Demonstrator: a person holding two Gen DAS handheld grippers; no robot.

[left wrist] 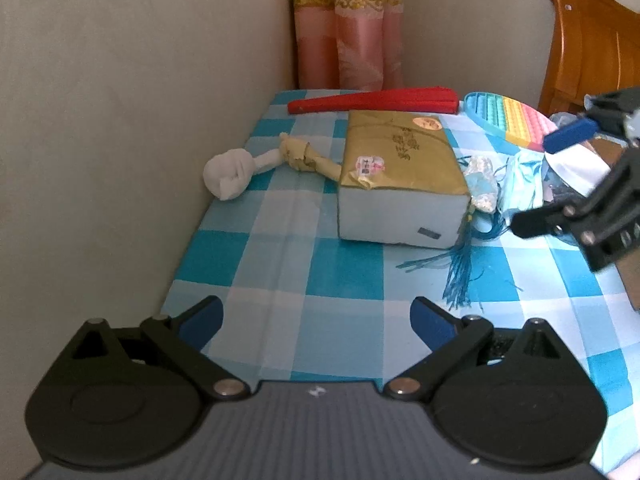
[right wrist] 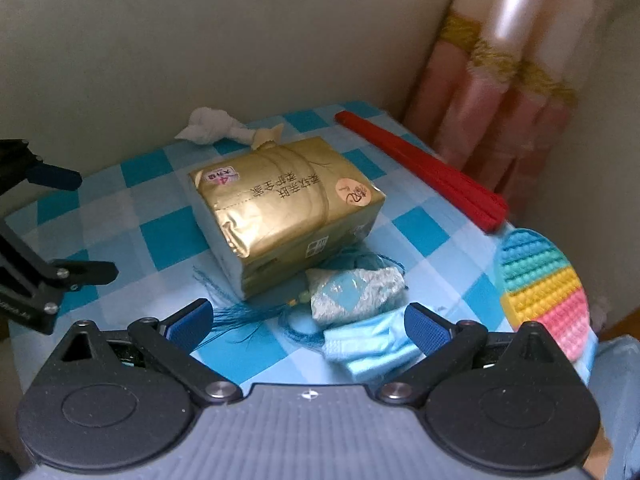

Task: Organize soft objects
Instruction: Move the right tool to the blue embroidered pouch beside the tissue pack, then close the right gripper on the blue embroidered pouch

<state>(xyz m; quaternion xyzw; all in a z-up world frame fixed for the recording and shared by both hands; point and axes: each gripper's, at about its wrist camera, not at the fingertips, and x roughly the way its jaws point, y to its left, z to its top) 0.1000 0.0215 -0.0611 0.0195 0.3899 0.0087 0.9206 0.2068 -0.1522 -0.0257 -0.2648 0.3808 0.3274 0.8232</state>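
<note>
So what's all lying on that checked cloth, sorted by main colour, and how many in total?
Gold: 1, the tissue pack
Red: 1, the folded fan
White: 1, the knotted cloth
Blue: 2, the tasselled pouch and the face mask
Rainbow: 1, the bubble pop toy
Total: 6

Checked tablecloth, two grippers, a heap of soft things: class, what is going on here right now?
A person holds two grippers over the checked tablecloth. Both are open and empty. The left gripper hangs above bare cloth, short of the gold tissue pack. The right gripper hovers over the blue face mask and the tasselled pouch. The knotted cloth, red fan and rainbow pop mat lie untouched.
</note>
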